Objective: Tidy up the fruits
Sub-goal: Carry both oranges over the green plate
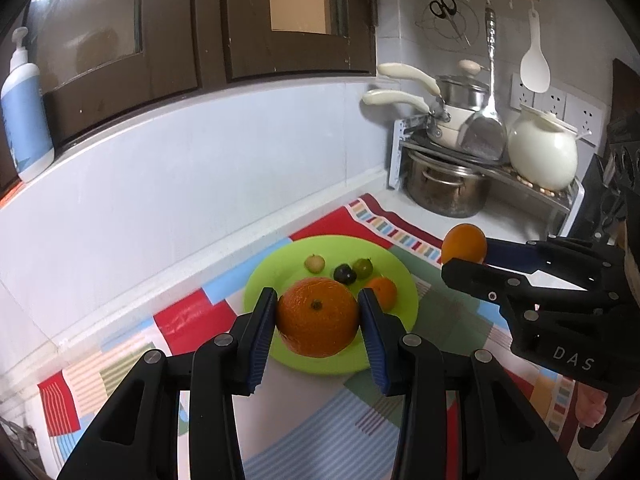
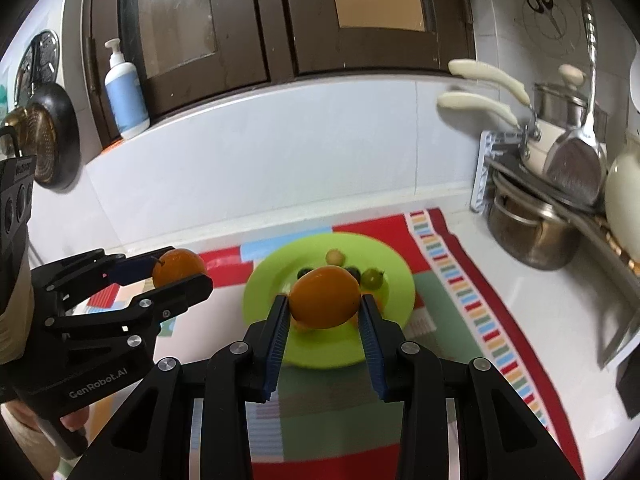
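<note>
Here, the left gripper is closed on a large orange — its blue pads press the fruit's two sides, held above the near edge of the green plate. The right gripper likewise clamps a smoother orange above the plate. On the plate lie a small orange fruit, a dark fruit, a green fruit and a pale one — all toward its far half. The plate rests on a patchwork cloth; beyond the plate's right, pots stand on a rack.
</note>
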The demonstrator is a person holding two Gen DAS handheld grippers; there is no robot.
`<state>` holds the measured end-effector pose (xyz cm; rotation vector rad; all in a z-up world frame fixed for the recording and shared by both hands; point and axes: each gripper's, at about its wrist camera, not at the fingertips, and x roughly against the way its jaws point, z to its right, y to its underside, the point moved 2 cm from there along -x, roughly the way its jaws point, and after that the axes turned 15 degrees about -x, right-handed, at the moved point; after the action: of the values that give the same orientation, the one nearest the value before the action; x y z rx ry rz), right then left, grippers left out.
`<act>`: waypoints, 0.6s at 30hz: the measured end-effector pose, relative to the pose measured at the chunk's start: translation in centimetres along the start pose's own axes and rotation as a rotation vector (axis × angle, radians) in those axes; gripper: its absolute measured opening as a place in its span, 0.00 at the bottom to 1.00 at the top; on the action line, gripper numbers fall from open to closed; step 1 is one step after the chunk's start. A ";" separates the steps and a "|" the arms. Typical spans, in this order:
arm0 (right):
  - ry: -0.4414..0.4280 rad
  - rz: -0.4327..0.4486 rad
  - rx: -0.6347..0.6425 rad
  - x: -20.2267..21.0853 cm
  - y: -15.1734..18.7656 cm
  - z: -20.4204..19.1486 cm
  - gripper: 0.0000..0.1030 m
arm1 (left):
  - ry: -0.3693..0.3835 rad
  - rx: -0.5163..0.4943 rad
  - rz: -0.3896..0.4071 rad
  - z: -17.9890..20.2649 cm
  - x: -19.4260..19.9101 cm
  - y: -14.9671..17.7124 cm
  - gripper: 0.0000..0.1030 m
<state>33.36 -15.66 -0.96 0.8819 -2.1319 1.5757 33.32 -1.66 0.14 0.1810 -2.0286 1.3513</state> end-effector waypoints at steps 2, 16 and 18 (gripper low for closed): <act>0.002 0.009 0.005 -0.2 -0.6 0.0 0.35 | -0.001 0.004 0.000 -0.3 -0.4 -0.4 0.40; 0.003 0.029 0.015 -2.6 -4.1 0.2 0.35 | -0.011 0.021 0.000 -2.2 -2.9 -2.6 0.40; 0.007 0.027 0.017 -3.3 -4.4 0.4 0.35 | -0.010 0.022 -0.001 -2.4 -3.3 -2.9 0.40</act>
<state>38.76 -15.94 0.18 0.8553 -2.1373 1.6096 38.29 -1.76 0.88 0.1990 -2.0224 1.3759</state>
